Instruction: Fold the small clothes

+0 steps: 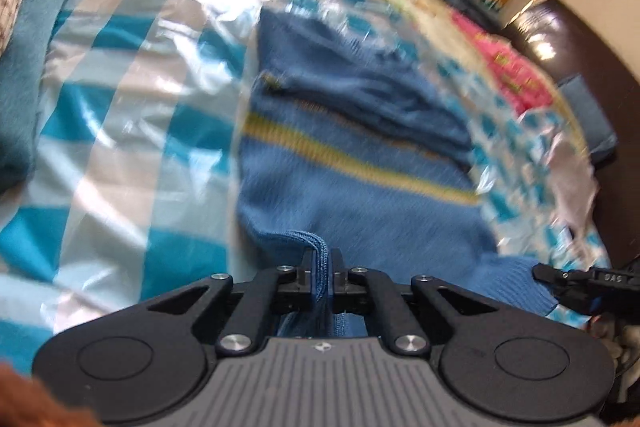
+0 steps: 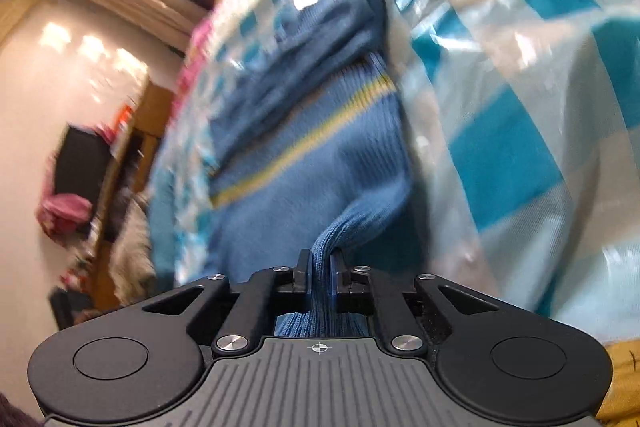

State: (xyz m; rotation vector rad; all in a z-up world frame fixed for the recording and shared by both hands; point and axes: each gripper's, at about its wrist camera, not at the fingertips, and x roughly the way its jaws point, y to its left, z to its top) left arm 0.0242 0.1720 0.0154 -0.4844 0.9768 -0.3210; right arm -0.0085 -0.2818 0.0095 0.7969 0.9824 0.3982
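- Blue knit sweater [image 1: 352,187] with a yellow stripe [image 1: 360,155] lies on the glossy teal-and-white checked sheet [image 1: 120,99]; its near hem is bunched upward.
- We see the left gripper [image 1: 322,263] pinching that ribbed hem.
- We see the right gripper [image 2: 320,263] clamped on another fold of the hem.
- The frames are motion-blurred.

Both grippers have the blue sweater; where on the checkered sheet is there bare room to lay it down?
Widest bare checkered sheet lies between the blue sweater and the teal towel. The other side is crowded: the sheet ends near the pink cloth and the bed edge.
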